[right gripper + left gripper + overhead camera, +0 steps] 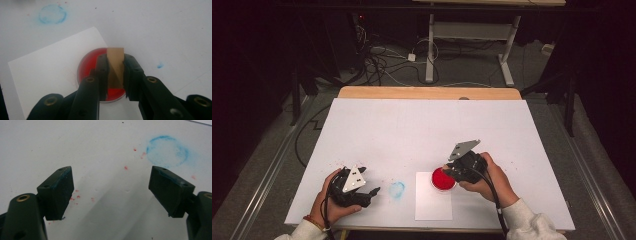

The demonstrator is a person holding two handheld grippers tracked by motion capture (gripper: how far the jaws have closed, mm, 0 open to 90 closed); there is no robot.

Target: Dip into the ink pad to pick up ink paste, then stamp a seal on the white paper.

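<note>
While clamped on a tan block (115,65), right tongs (115,75) above red dish (87,65); left tongs (111,192) wide, empty.

Paper sheet (432,202) near table (412,125) front edge; dish (443,179) on sheet's upper right corner; ring stain (397,189) just left of sheet.

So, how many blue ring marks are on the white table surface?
1. The blue ring mark is near the front edge, between the left tool and the sheet of paper. A small blue spot lies elsewhere, but it is no ring.
</note>
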